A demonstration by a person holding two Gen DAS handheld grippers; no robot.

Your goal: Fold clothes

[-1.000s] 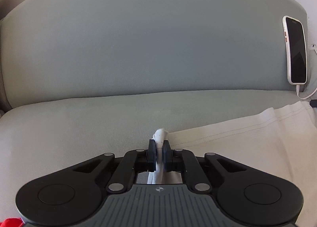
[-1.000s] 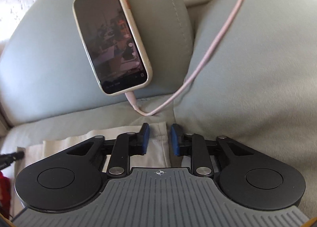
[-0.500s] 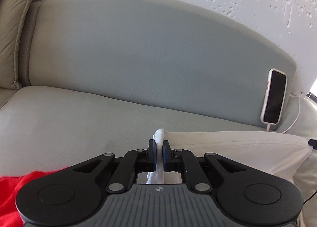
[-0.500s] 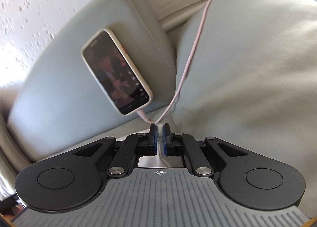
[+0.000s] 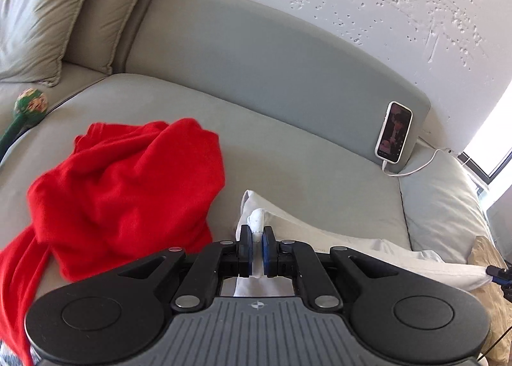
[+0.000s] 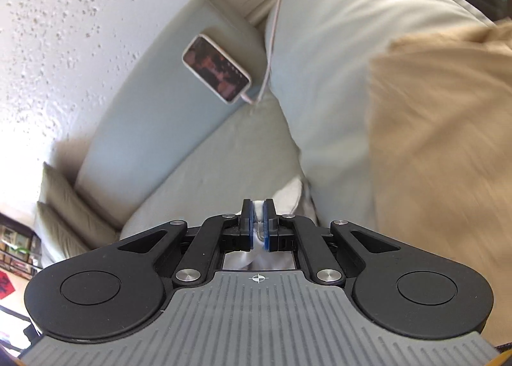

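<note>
Left gripper (image 5: 255, 250) and right gripper (image 6: 259, 225) each pinch a bunched corner of the soft white cotton garment (image 5: 368, 250), stretched toward 3 o'clock over the grey-green sofa seat (image 5: 304, 174); likely light, limp, best held at corners.

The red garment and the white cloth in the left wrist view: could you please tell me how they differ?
The red garment lies loose and bunched in a heap on the sofa; the white cloth is stretched into a long band. No gripper holds the red garment, while the left gripper and right gripper are each shut on the white cloth. The red garment looks thick and fuzzy, the white cloth thin and smooth. Both are over the same seat.
</note>
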